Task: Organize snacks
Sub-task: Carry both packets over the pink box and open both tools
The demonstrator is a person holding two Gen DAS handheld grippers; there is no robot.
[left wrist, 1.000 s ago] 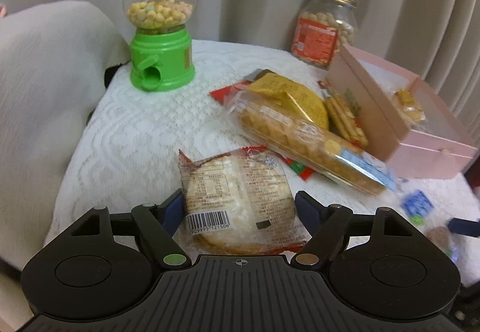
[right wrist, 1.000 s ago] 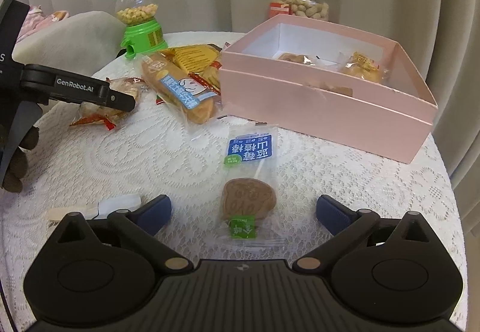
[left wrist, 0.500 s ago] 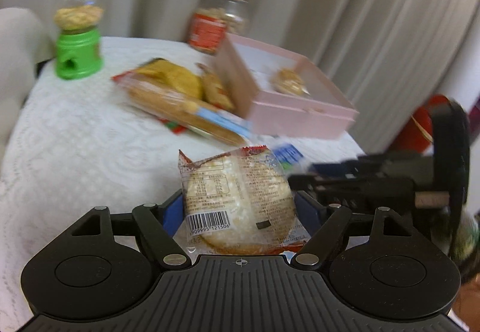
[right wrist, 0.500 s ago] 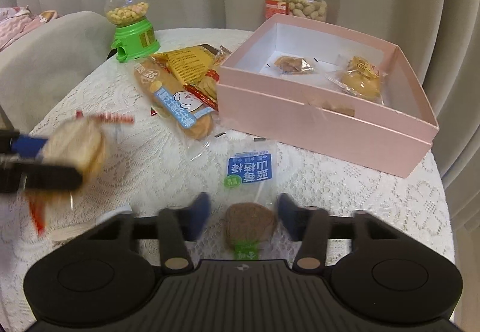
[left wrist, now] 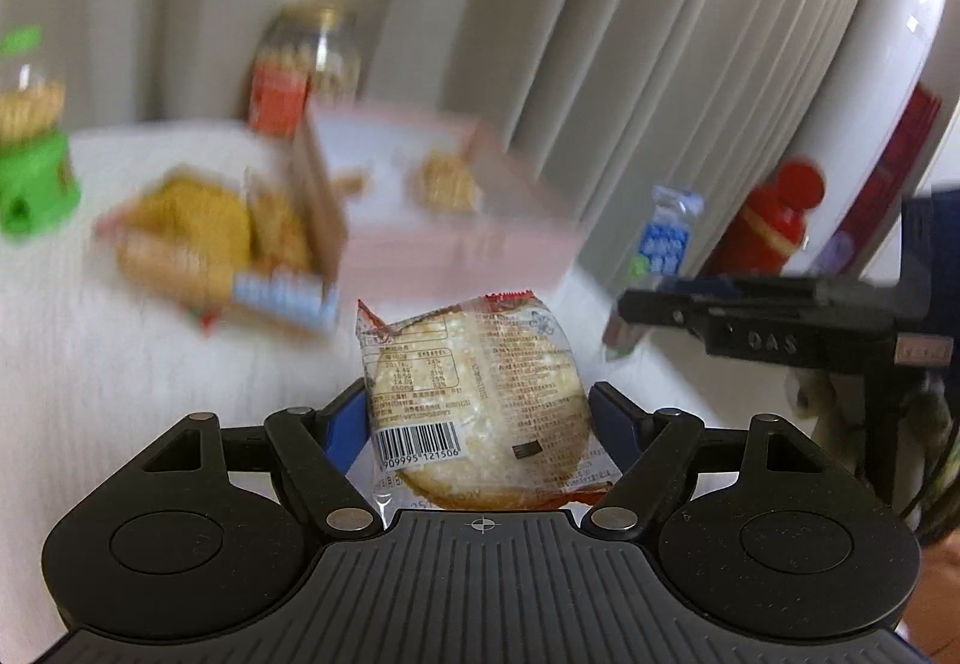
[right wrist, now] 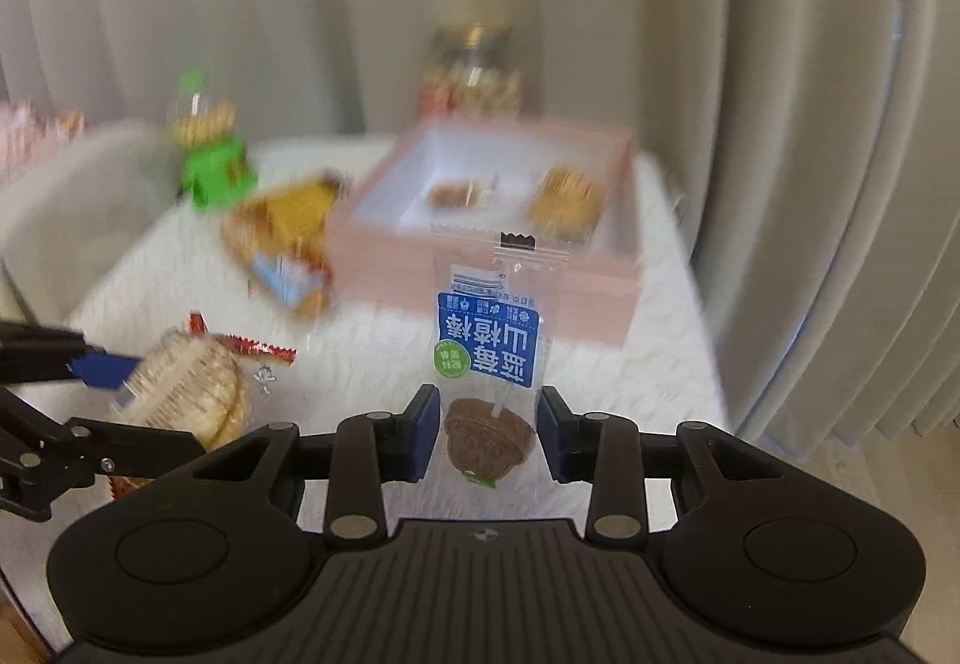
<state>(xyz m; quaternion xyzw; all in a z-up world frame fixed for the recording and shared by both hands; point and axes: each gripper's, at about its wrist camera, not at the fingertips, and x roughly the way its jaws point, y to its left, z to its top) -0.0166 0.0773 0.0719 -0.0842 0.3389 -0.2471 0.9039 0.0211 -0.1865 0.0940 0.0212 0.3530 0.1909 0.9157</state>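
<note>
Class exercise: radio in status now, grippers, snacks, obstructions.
Left gripper shut on rice cracker pack. Right gripper shut on lollipop packet, jaws just closed. Pink box ahead, path clear.

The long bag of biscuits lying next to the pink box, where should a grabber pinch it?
Probably across the middle of the biscuit bag, pinching its narrow width from above. It lies flat on the tablecloth and is long and thin, so a middle grip should keep it from drooping. The pink box crowds one end.
</note>
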